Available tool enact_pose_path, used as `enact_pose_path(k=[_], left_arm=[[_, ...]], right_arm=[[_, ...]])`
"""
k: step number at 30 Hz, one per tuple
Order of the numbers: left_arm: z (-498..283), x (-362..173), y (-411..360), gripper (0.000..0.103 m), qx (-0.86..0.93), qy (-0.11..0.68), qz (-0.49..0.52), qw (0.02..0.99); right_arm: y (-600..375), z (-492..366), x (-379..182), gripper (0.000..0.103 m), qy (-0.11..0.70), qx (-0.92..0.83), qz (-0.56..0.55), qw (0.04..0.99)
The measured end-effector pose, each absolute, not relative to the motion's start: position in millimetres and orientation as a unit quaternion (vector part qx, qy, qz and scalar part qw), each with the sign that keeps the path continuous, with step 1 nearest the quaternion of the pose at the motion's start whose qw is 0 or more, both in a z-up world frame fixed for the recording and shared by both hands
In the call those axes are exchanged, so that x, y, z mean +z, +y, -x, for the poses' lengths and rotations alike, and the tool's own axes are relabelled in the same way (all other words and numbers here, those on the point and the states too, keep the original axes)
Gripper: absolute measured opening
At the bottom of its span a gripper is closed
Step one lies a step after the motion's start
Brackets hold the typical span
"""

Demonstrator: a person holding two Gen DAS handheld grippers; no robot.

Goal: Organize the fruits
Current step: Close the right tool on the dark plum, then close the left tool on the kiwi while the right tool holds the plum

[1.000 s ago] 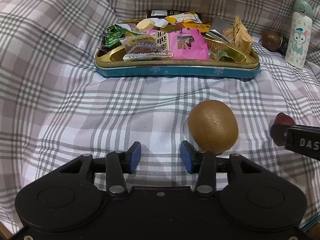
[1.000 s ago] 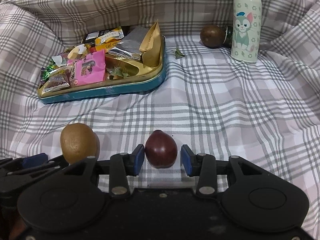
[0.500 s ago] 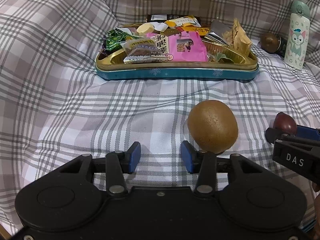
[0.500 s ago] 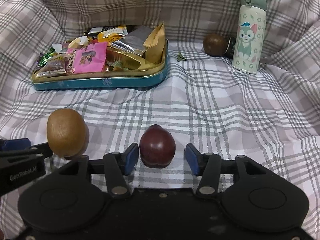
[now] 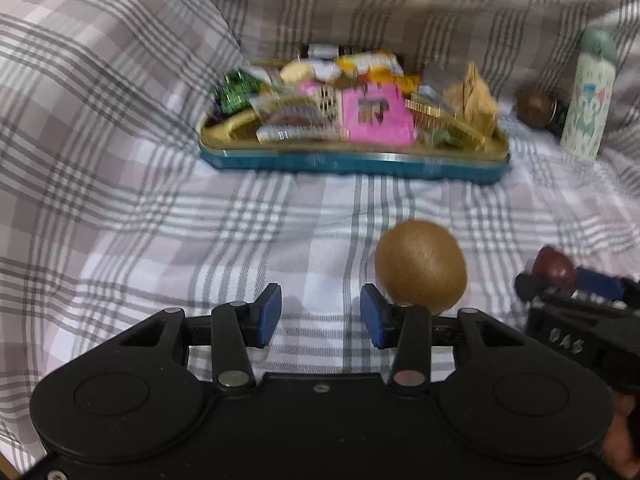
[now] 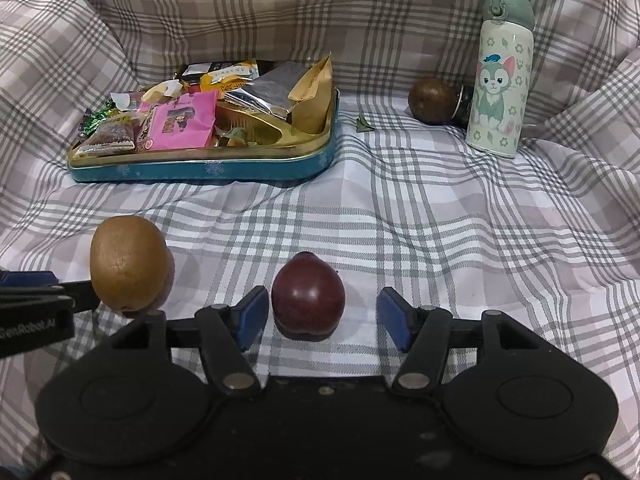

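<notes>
A brown kiwi [image 5: 420, 266] lies on the plaid cloth just right of my left gripper [image 5: 320, 316]. That gripper's jaws are closing with nothing between them. A dark red plum [image 6: 308, 300] rests on the cloth between the pads of my right gripper [image 6: 323, 318], whose jaws are opening. Its left pad is close to the plum and its right pad stands well clear. The kiwi [image 6: 128, 264] also shows left of the plum. Another brown fruit [image 6: 432, 100] sits at the back.
A teal and gold tin tray [image 6: 200, 168] full of snack packets stands at the back left. A cat-print bottle [image 6: 502, 84] stands upright at the back right, next to the far fruit. Plaid cloth rises in folds on all sides.
My right gripper's jaws have spread away from the plum, which stays on the cloth. The left gripper has hardly moved beside the kiwi.
</notes>
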State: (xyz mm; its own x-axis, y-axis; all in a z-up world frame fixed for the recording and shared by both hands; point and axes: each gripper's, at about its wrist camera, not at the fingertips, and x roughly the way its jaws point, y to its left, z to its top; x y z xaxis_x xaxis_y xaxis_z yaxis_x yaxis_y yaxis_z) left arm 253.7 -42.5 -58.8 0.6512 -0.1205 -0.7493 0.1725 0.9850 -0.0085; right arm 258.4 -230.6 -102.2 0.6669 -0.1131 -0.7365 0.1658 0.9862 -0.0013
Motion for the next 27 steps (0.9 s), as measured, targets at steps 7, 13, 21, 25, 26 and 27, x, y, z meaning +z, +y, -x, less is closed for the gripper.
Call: enact_pose_path(k=[7, 13, 21, 25, 26, 27], left_arm=[[-242, -35, -52, 0.052, -0.099, 0.373, -0.046, 0.922], [-244, -30, -71, 0.052, -0.115, 0.371, -0.049, 0.92], [-249, -33, -90, 0.052, -0.117, 0.382, -0.059, 0.915], [-257, -39, -93, 0.054, -0.104, 0.406, -0.051, 0.906], [-259, -40, -93, 0.055, -0.102, 0.41, -0.048, 0.905], [-260, -40, -93, 0.056, -0.1, 0.413, -0.045, 0.904]], right_arm=[[-230, -254, -102, 0.049, 0.392, -0.07, -0.032, 0.917], [-233, -251, -97, 0.036, 0.396, -0.062, -0.033, 0.916], [-257, -237, -83, 0.036, 0.39, -0.096, -0.069, 0.913], [-265, -232, -85, 0.036, 0.393, -0.114, -0.079, 0.909], [-266, -231, -87, 0.036, 0.396, -0.116, -0.082, 0.907], [-266, -231, -89, 0.036, 0.398, -0.119, -0.083, 0.906]])
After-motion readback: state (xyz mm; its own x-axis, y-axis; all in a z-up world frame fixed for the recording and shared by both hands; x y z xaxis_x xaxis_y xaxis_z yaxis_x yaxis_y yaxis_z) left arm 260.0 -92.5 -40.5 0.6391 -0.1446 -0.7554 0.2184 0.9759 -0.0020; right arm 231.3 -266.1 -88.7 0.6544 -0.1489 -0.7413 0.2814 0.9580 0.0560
